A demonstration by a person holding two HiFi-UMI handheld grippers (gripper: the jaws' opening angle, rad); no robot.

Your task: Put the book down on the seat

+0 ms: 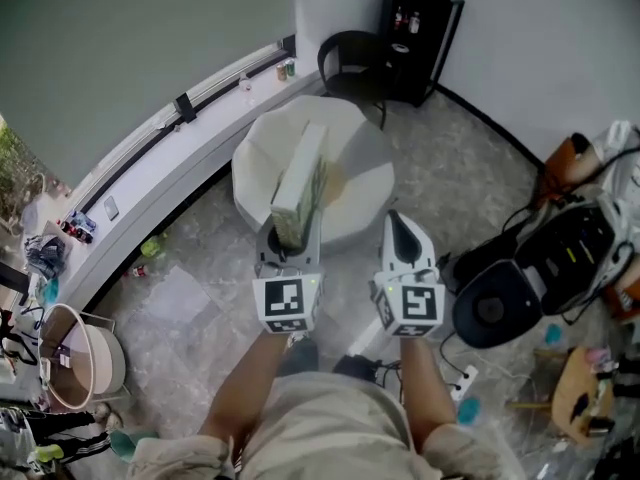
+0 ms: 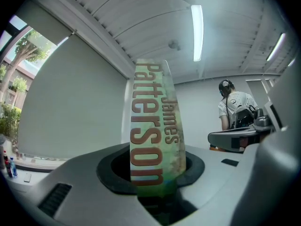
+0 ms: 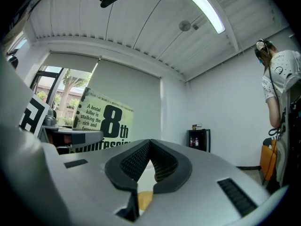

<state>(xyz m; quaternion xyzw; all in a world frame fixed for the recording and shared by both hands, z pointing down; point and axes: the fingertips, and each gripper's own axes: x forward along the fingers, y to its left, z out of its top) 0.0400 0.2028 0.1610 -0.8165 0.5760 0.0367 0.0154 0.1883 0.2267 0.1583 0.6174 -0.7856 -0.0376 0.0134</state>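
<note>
"Head view first. Where is the seat [image 1: 362, 140]?"

"At 12 o'clock from me. It is big, round and white."

"And the book [image 1: 300, 180]?"

"It stands up on its edge over the near side of the seat. The left gripper [image 1: 289, 236] pinches the end of the book at 6 o'clock. I can't tell if the book touches the seat yet."

"What about the right gripper [image 1: 400, 226]?"

"It is at 3 o'clock from the left one. Its jaws are pressed together, with nothing in them."

"So how do we do this well?"

"I think we go down slowly. We tip the book toward 3 o'clock so it lands flat near the middle, not on the rim. We let go only when it rests."
</note>
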